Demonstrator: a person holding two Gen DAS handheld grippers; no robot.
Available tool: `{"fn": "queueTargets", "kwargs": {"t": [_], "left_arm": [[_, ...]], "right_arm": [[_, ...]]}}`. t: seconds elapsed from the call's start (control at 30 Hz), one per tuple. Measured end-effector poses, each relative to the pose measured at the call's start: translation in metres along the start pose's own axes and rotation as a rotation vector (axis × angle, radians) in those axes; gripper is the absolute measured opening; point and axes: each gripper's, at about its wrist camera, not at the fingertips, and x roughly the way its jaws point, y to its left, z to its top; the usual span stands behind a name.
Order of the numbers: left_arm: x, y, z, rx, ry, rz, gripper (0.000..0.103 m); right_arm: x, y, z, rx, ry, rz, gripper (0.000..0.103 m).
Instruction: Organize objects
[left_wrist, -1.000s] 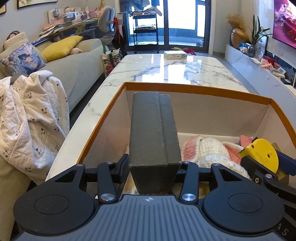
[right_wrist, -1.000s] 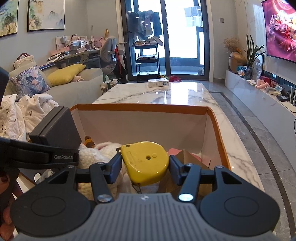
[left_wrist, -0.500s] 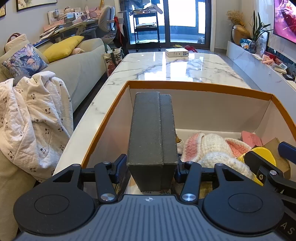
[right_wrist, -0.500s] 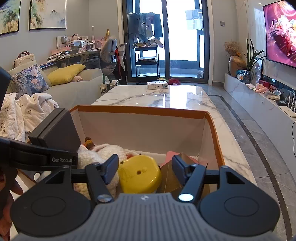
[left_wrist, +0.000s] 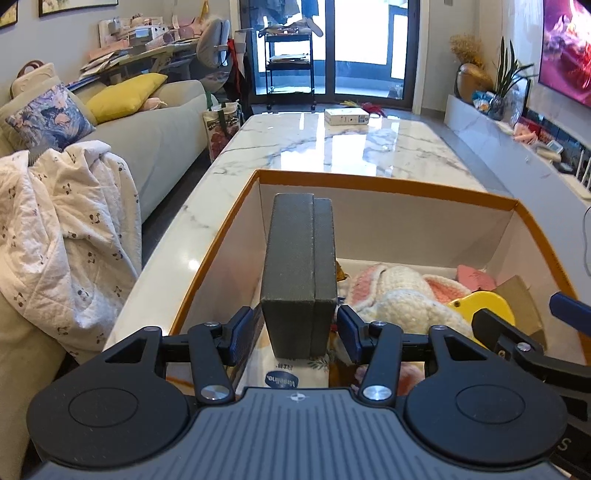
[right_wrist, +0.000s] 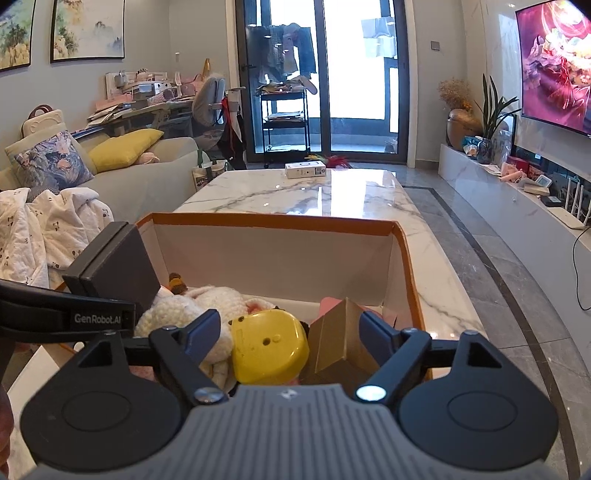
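An orange-rimmed cardboard box (left_wrist: 384, 184) with white walls sits on the marble table (left_wrist: 332, 144). A dark grey box (left_wrist: 299, 273) stands on end inside it at the left. My left gripper (left_wrist: 295, 334) is open, one finger on each side of the grey box with small gaps. The yellow tape measure (right_wrist: 269, 349) lies in the box beside a cream knitted toy (right_wrist: 207, 306) and a gold carton (right_wrist: 340, 339). My right gripper (right_wrist: 291, 332) is open above them. The grey box also shows in the right wrist view (right_wrist: 114, 266).
A small white box (left_wrist: 346, 116) lies at the table's far end. A sofa (left_wrist: 147, 140) with a quilt (left_wrist: 62, 236) runs along the left. A low TV cabinet (right_wrist: 517, 206) lines the right wall. A Vaseline packet (left_wrist: 282, 380) lies in the orange-rimmed box.
My right gripper let go of the yellow tape measure, which now lies in the box. My left gripper opened off the dark grey box, which stands in the box.
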Motion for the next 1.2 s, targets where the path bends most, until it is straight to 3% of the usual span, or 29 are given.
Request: {"fn": "queueTargets", "kwargs": {"t": [0.37,0.6,0.77,0.9,0.97,1.07,1.2], "left_arm": [[-0.022,0.011,-0.009,-0.029,-0.006,-0.056,0.069],[-0.039,0.001,-0.016,0.048,-0.030,0.024,0.076],[-0.049,0.002,-0.022,0.052,-0.055,-0.011,0.077],[-0.054,0.012,-0.026,0.009,-0.022,-0.067,0.078],[-0.057,0.013,-0.028,0.012,-0.019,-0.068,0.078],[-0.059,0.014,-0.031,0.015,-0.017,-0.068,0.089],[-0.059,0.013,-0.034,0.014,-0.003,-0.068,0.089]], "right_arm": [[-0.026,0.001,0.002,-0.036,-0.018,-0.017,0.086],[-0.040,0.002,0.002,-0.038,-0.014,-0.062,0.087],[-0.052,0.004,0.002,-0.051,-0.014,-0.095,0.089],[-0.060,0.008,0.000,-0.069,-0.015,-0.112,0.089],[-0.063,0.011,0.000,-0.078,-0.015,-0.113,0.089],[-0.067,0.014,0.001,-0.084,-0.019,-0.120,0.090],[-0.069,0.018,-0.002,-0.096,-0.020,-0.125,0.090]]}}
